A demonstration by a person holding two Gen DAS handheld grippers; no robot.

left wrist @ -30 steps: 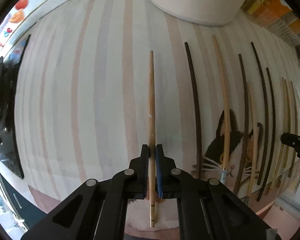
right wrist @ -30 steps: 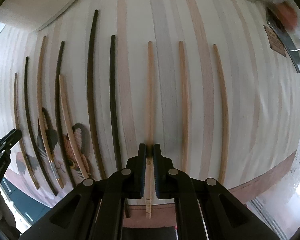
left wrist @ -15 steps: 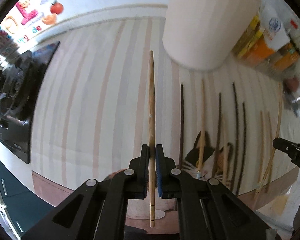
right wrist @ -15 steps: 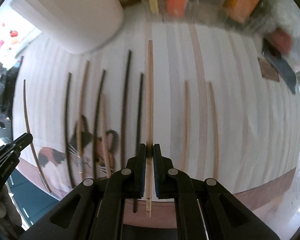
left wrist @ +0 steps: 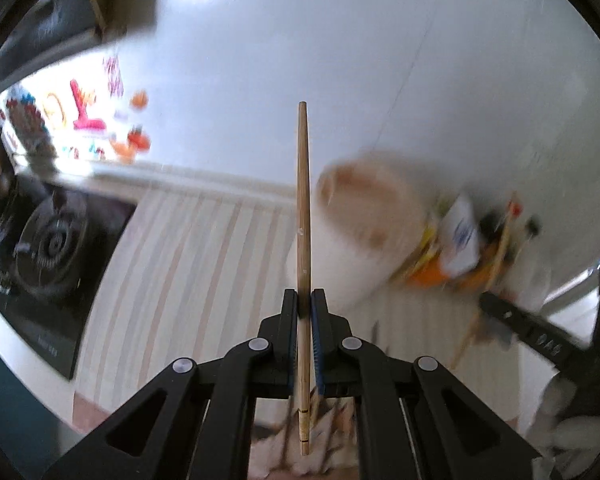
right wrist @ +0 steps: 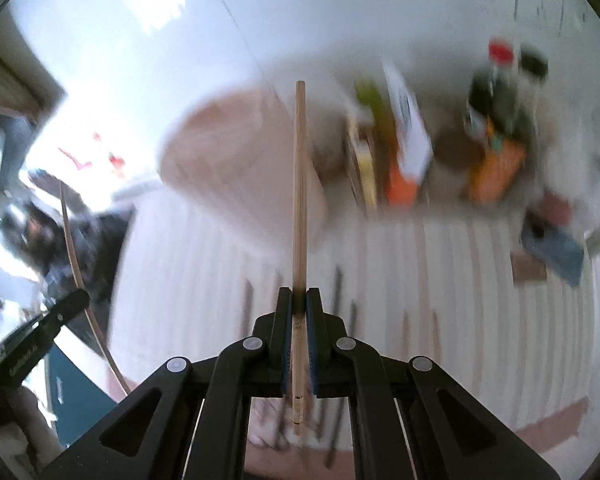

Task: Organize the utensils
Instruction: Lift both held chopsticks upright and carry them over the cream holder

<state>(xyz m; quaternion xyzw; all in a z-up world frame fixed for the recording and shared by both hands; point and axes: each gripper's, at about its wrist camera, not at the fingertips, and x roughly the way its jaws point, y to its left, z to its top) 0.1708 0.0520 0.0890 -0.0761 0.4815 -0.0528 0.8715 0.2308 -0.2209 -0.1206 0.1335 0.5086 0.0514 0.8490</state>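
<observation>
Left wrist view: my left gripper (left wrist: 305,300) is clamped tight on a light wooden chopstick (left wrist: 303,216), jaws closed down to the stick's width, both pads touching it. The stick runs straight out along the fingers, long tapered end pointing up and away. Its butt end sticks out behind the pads, with thin dark rings near that end. It's held off the striped mat (left wrist: 188,264), touching nothing but the pads. The tip crosses in front of the left edge of a beige cylindrical container (left wrist: 360,232), which is blurred; I can't tell how near it is. Black stove (left wrist: 48,248) at left, packaged goods (left wrist: 460,244) at right, also blurred. The right gripper (left wrist: 496,308) shows at the right edge with a thin stick in it.

Right wrist view: my right gripper (right wrist: 299,304) is likewise clenched on a second pale chopstick (right wrist: 299,200), jaws closed to its width. Stick is centred between the pads, pointing up, paler than the first, small marks near the butt end. It overlaps the beige container (right wrist: 236,168) in frame; contact unclear. Below, several dark and light chopsticks (right wrist: 338,288) lie in a row on the mat (right wrist: 480,300), smeared by blur. Left gripper (right wrist: 72,304) visible at the left edge with its curved-looking stick.
</observation>
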